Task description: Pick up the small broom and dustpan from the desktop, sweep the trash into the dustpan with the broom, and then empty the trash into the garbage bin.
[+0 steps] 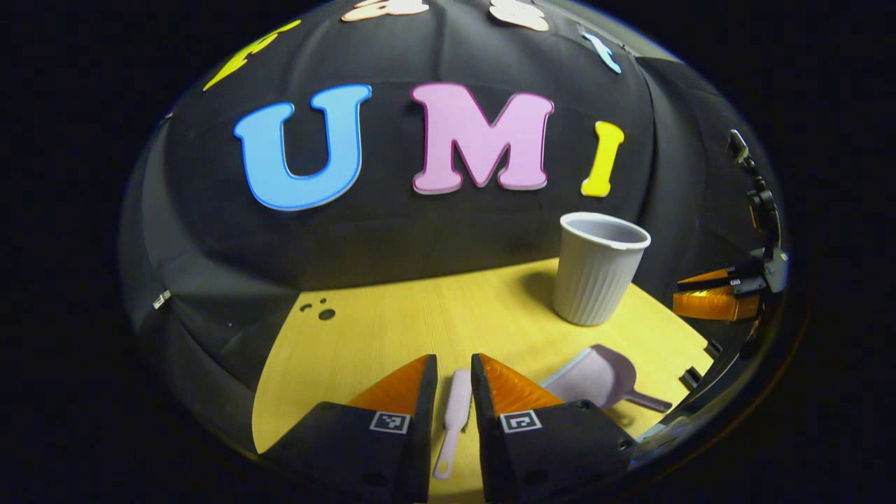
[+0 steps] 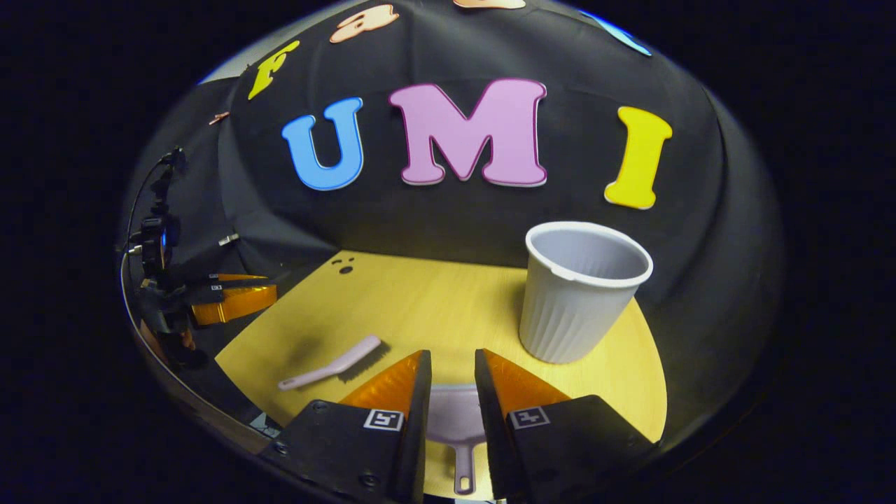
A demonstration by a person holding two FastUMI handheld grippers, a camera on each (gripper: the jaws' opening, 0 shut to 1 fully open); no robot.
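Note:
A small pink broom (image 1: 453, 414) lies on the yellow desktop (image 1: 420, 322), seen through the narrow gap of my left gripper (image 1: 455, 367), which hovers above it, open and not touching. To its right lies the pink dustpan (image 1: 600, 378), handle pointing right. In the right gripper view the dustpan (image 2: 455, 420) sits below the gap of my right gripper (image 2: 453, 364), also open, handle toward the camera. There the broom (image 2: 334, 364) lies to the left. A grey ribbed bin (image 1: 598, 269) (image 2: 579, 297) stands upright at the back right. Small dark bits (image 1: 323, 311) (image 2: 344, 266) lie at the far left corner.
The black cloth wall closes off the back of the desktop (image 2: 420, 301). The right gripper (image 1: 714, 294) shows at the far right edge of the left gripper view, and the left gripper (image 2: 231, 297) at the far left edge of the right gripper view.

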